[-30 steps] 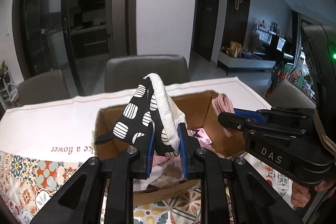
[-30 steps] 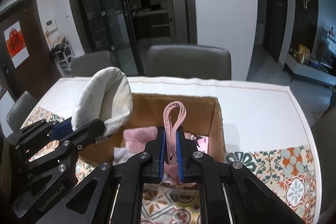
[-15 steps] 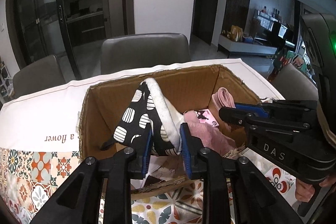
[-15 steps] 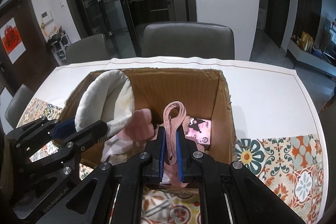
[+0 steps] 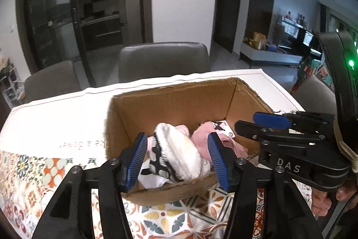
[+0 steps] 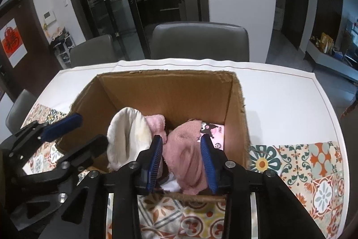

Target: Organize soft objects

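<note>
While jaws open, oven mitt (image 5: 179, 149) tilted lengthwise in box (image 5: 179, 100) — cuff up.

Blurred: the pink cloth (image 6: 188, 158) between blue pads. Hidden under soft items: the cardboard box (image 6: 170, 93) floor. Too small to read: tablecloth lettering (image 5: 82, 144).

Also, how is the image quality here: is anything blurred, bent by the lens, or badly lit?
Left wrist view: straight door frames bow toward the dark round edges, the room behind is dim, and a green light glares at right. Right wrist view: the pink cloth is smeared by motion, while the cardboard box rim stays sharp; the corners are black there too.
</note>
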`<state>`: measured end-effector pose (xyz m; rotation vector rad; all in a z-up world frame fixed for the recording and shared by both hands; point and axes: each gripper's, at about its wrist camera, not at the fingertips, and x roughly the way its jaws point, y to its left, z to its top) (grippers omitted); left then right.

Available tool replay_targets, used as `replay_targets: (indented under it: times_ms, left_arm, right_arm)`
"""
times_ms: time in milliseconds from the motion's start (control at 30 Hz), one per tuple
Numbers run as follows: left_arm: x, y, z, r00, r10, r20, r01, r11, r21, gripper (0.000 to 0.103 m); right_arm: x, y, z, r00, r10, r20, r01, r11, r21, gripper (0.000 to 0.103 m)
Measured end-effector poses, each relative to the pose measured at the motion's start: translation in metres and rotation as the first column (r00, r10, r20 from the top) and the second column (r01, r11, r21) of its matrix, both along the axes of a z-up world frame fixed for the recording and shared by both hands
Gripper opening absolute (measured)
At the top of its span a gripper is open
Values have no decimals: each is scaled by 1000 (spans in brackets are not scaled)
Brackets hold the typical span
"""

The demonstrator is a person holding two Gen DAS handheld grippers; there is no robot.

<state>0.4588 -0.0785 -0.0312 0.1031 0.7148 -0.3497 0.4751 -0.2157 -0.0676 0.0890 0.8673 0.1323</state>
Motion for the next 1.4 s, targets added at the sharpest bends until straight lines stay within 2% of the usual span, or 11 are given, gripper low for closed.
replay_targets:
  times_ms: [300, 633, 833, 1200, 1400]
  left_arm:
    - [-37, 22, 32, 995, 89, 38, -87, 995, -44, 64]
    - [-94, 41, 57, 988, 97, 120, -90, 994, -61, 67]
    - [-131, 51, 63, 982, 81, 172, -75, 996, -41, 67]
    - [-191, 61, 62, 981, 61, 184, -52, 997, -54, 70]
    - [-225, 59, 63, 972, 86, 219, -79, 996, -43, 70]
  right_arm:
    - [-41, 3, 32, 997, -38, 67, 37, 999, 12, 37]
    - [-114, 15, 74, 978, -80, 190, 78, 997, 17, 37]
    - [-156, 25, 82, 970, -112, 215, 109, 994, 26, 37]
    - [-228, 40, 89, 958, -152, 245, 155, 988, 8, 37]
    - [-261, 37, 94, 950, -168, 265, 172, 985, 8, 37]
